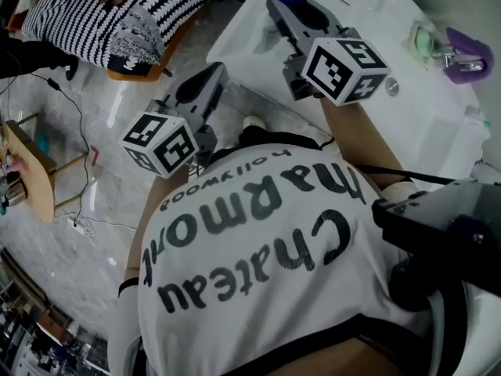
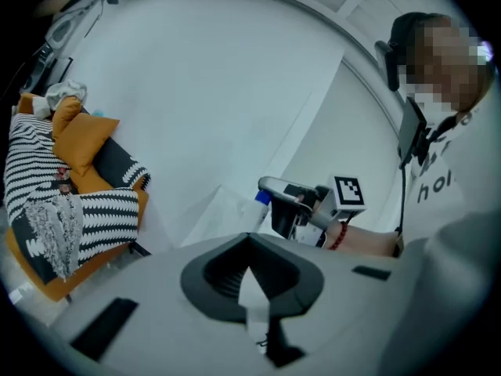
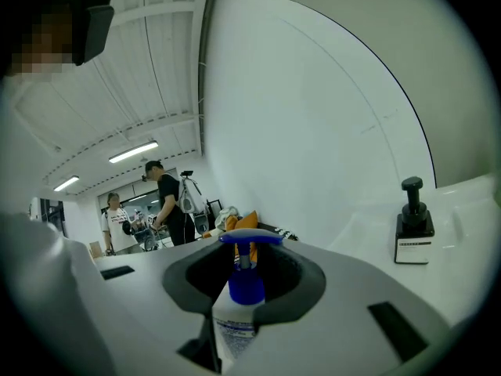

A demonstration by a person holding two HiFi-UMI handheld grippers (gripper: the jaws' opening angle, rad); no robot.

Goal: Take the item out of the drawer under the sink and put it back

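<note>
grip check: white plastic pump bottle with the blue pump head [image 3: 247, 287] sits in the right tongs [image 1: 291, 10], so the right hand is the nearer one by default. long axis of the bottle stands upright, pump head up, crossing the line the tongs point along; the tongs point about level. right tongs partly closed, pads clamped on the bottle's white body below the blue collar. bottle is held above the white tabletop [image 1: 407, 124], apart from it; a black pump dispenser with a white label [image 3: 413, 225] stands on the tabletop, off to the right in the right gripper view. drawer under the sink shows in no view; judged to lie below the tabletop, so the bottle has to go down from here. left tongs [image 1: 213, 75] hang lower and to the left, over the floor, a narrow slit apart, nothing made out between them; judged free to work the drawer.
</note>
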